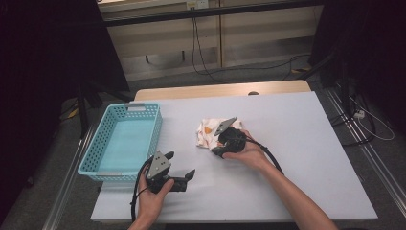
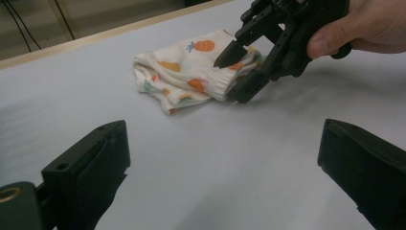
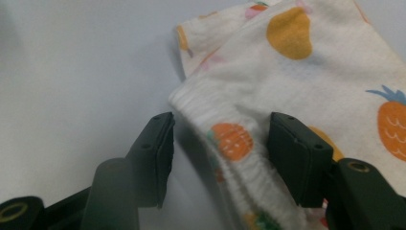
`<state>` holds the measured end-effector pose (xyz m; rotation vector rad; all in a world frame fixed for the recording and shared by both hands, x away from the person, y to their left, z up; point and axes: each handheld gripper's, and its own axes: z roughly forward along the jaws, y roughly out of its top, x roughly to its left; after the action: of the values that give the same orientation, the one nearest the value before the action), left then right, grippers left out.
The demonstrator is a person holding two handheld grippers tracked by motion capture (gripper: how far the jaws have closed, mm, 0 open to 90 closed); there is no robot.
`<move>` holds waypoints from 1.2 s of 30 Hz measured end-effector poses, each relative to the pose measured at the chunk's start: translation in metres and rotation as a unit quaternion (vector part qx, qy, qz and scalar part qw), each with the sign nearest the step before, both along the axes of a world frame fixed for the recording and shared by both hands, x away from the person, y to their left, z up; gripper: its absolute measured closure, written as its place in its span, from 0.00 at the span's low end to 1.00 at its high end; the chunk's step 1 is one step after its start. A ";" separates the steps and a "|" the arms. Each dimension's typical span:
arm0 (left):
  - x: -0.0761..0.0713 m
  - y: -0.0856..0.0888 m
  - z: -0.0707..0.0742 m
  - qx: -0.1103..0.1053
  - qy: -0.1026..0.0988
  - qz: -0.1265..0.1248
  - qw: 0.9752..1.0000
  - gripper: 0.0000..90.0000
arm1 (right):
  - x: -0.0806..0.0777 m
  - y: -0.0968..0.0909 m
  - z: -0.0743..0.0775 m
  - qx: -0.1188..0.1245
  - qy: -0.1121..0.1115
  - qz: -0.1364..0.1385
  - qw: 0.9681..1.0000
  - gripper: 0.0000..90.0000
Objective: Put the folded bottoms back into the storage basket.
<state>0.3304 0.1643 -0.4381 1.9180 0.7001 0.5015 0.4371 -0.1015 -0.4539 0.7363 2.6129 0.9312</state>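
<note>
Jaws of right gripper (image 3: 218,158) astride one fruit-print cloth (image 3: 297,86), unpinched.

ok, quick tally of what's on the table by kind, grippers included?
White fruit-print folded cloth: 1
Light blue perforated plastic basket: 1
Black two-jaw grippers: 2, the left gripper with jaws wide apart over bare table, the right gripper with jaws around the cloth's ribbed edge
Total: 4
</note>
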 end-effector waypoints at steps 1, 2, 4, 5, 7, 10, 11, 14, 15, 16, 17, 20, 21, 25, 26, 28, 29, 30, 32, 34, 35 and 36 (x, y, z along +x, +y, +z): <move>0.000 0.000 0.000 0.000 0.000 0.000 1.000 0.04 | 0.001 0.000 0.000 0.002 0.002 -0.001 1.000 0.50; 0.000 0.000 0.000 0.000 0.000 0.001 1.000 0.04 | 0.002 -0.001 0.000 0.004 0.002 -0.001 1.000 0.51; 0.000 0.000 0.000 -0.002 0.002 0.002 1.000 0.04 | 0.003 -0.002 0.000 0.006 0.005 -0.001 1.000 0.55; 0.000 0.000 0.000 0.001 0.001 0.001 1.000 0.04 | 0.004 -0.002 0.000 0.005 0.005 -0.002 1.000 0.57; 0.000 0.000 0.000 0.003 0.000 0.001 1.000 0.04 | 0.005 -0.003 0.000 0.003 0.006 0.001 1.000 0.58; 0.001 0.000 0.000 -0.001 0.001 0.004 1.000 0.04 | 0.007 -0.005 0.000 0.003 0.004 0.003 1.000 0.67; 0.001 0.000 0.000 -0.001 0.001 0.004 1.000 0.04 | 0.007 -0.005 0.000 0.003 0.004 0.003 1.000 0.67; 0.002 0.001 0.000 0.004 0.000 0.004 1.000 0.04 | 0.008 -0.007 0.000 0.001 -0.002 0.008 1.000 0.74; 0.002 0.000 0.000 0.002 0.001 0.005 1.000 0.04 | 0.008 -0.007 0.000 0.001 -0.002 0.008 1.000 0.74; 0.003 0.000 -0.001 0.003 0.002 0.006 1.000 0.04 | 0.008 -0.007 0.000 -0.001 -0.005 0.011 1.000 0.75; 0.003 0.000 -0.001 0.003 0.002 0.006 1.000 0.04 | 0.008 -0.007 0.000 -0.001 -0.005 0.011 1.000 0.75; 0.010 -0.003 -0.004 0.008 0.002 0.009 1.000 0.04 | 0.008 -0.008 0.000 -0.001 -0.009 0.011 1.000 0.83; 0.010 -0.003 -0.004 0.008 0.002 0.009 1.000 0.04 | 0.009 -0.008 0.000 -0.002 -0.011 0.009 1.000 0.85; 0.021 -0.006 -0.009 0.016 0.012 0.015 1.000 0.05 | 0.009 -0.008 0.000 -0.004 -0.014 0.006 1.000 0.87; 0.026 -0.007 -0.009 0.019 0.026 0.014 0.999 0.05 | 0.008 -0.007 0.000 -0.006 -0.019 0.005 1.000 0.88; 0.031 -0.008 -0.008 0.027 0.025 0.018 0.999 0.05 | 0.009 -0.009 0.000 0.004 -0.014 0.003 1.000 0.89; 0.031 -0.008 -0.008 0.027 0.025 0.018 0.999 0.05 | 0.009 -0.009 0.000 0.004 -0.014 0.003 1.000 0.89; 0.033 -0.010 -0.009 0.024 0.023 0.026 0.999 0.05 | 0.009 -0.011 0.000 0.013 -0.007 0.001 1.000 0.89; 0.036 -0.013 -0.009 0.032 0.019 0.033 0.999 0.05 | 0.009 -0.011 0.000 0.011 -0.008 0.004 1.000 0.89; 0.038 -0.015 -0.008 0.044 0.015 0.042 0.998 0.05 | 0.008 -0.011 0.001 0.013 -0.007 0.004 1.000 0.89; 0.039 -0.016 -0.007 0.050 0.008 0.039 0.998 0.05 | 0.007 -0.011 0.001 0.015 -0.005 0.006 1.000 0.89; 0.045 -0.019 -0.007 0.046 0.007 0.032 0.998 0.06 | 0.006 -0.012 0.002 0.015 -0.005 0.008 1.000 0.89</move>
<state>0.3749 0.1457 -0.4447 1.9905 0.7621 0.5691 0.4428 -0.1134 -0.4520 0.7179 2.6043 0.9789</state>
